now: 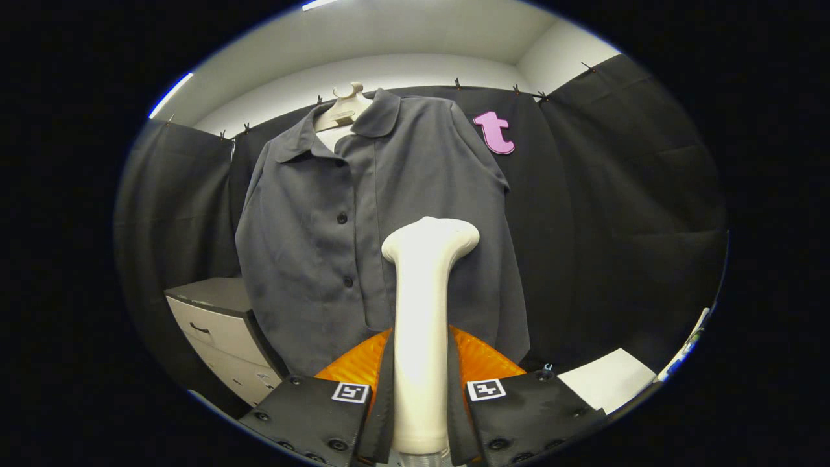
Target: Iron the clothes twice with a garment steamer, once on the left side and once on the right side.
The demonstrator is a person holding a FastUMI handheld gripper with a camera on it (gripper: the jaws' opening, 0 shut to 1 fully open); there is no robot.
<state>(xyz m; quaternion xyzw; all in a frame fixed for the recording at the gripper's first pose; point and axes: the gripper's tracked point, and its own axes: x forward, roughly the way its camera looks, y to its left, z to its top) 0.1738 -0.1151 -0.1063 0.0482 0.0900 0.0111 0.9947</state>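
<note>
Gripper view | hand-held gripper (420, 389) clamps cream garment steamer (425, 311) upright | grey buttoned shirt (337, 227) hanging beyond

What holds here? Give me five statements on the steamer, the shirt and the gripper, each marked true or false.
1. The gripper is shut on the garment steamer. True.
2. The grey shirt lies folded on the cabinet. False: it hangs on a hanger.
3. The steamer's head points up toward the shirt. True.
4. The shirt is unbuttoned and hangs open. False: its front is closed.
5. A drawer cabinet stands beside the shirt. True.
</note>
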